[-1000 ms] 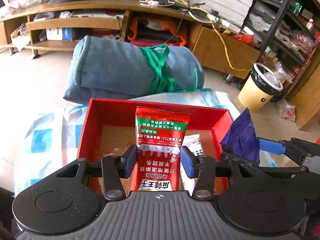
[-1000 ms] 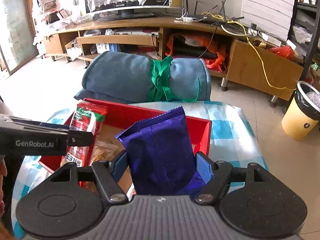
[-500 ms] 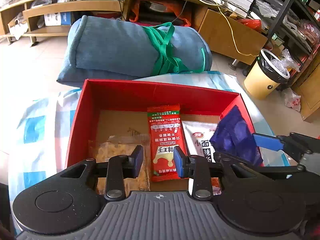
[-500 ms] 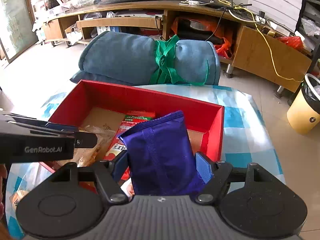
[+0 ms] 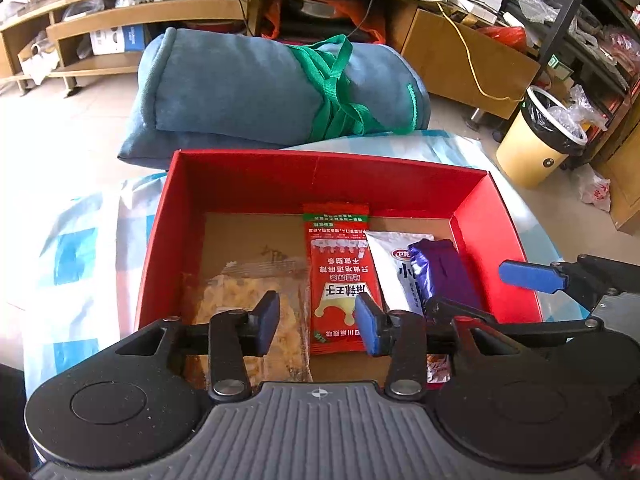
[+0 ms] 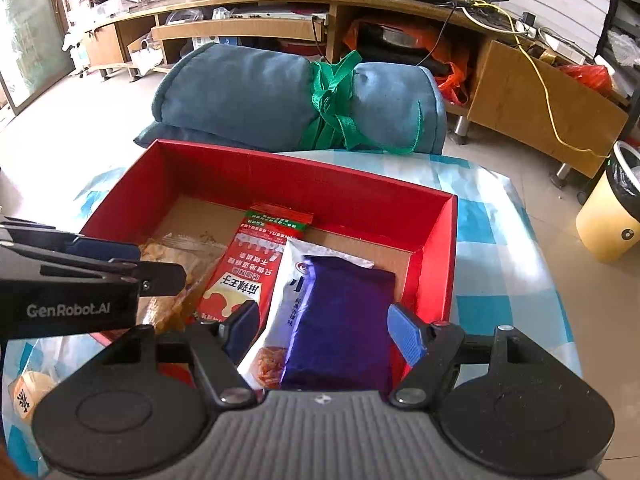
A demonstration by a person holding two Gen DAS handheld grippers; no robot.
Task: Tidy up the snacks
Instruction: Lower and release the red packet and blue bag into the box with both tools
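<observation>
Red box [image 5: 248, 184] centre frame | left hand-held gripper [image 5: 316, 322] opening, above red sachet [image 5: 340, 276], nothing gripped | right hand-held gripper [image 6: 326, 330] parted around purple packet [image 6: 344, 320], pads clear

Four snack packets [image 5: 340, 280] side by side in box [image 5: 320, 176], bundle [image 5: 260, 88] behind

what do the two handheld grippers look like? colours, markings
Both alike: black bodies with round side discs, a ribbed grey front plate with a small crosshair mark, silver pivot bolts, blue finger pads. The left gripper carries white "GenRobot.AI" lettering on its side. No cables visible.
</observation>
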